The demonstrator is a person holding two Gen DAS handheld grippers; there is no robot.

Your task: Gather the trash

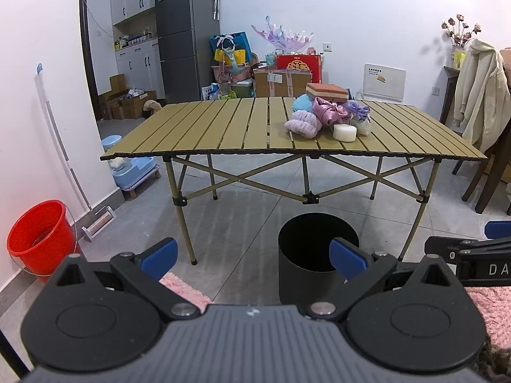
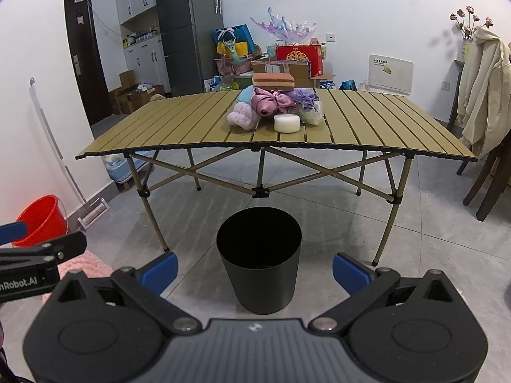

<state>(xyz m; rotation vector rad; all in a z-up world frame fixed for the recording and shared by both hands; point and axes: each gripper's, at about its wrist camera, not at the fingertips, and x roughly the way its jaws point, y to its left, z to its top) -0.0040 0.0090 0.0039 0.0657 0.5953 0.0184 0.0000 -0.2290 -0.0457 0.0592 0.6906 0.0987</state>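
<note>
A heap of trash (image 1: 322, 113) (image 2: 274, 105) lies on the slatted folding table (image 1: 223, 127) (image 2: 179, 124): pink and purple soft pieces, a blue one, a layered sponge block (image 1: 326, 92) (image 2: 273, 81) on top and a white round puck (image 1: 344, 132) (image 2: 287, 123) in front. A black bin (image 1: 316, 255) (image 2: 259, 258) stands on the floor before the table. My left gripper (image 1: 254, 260) is open and holds nothing, well short of the table. My right gripper (image 2: 255, 271) is open too, with the bin seen between its blue fingertips. Each gripper shows at the other view's edge.
A red bucket (image 1: 40, 236) (image 2: 40, 220) and a mop (image 1: 64, 146) stand by the left wall. A chair with a cream jacket (image 1: 482, 95) (image 2: 482, 86) is at the right. Boxes and bags (image 1: 281, 73) pile behind the table. A pink rug (image 1: 185, 287) lies under the grippers.
</note>
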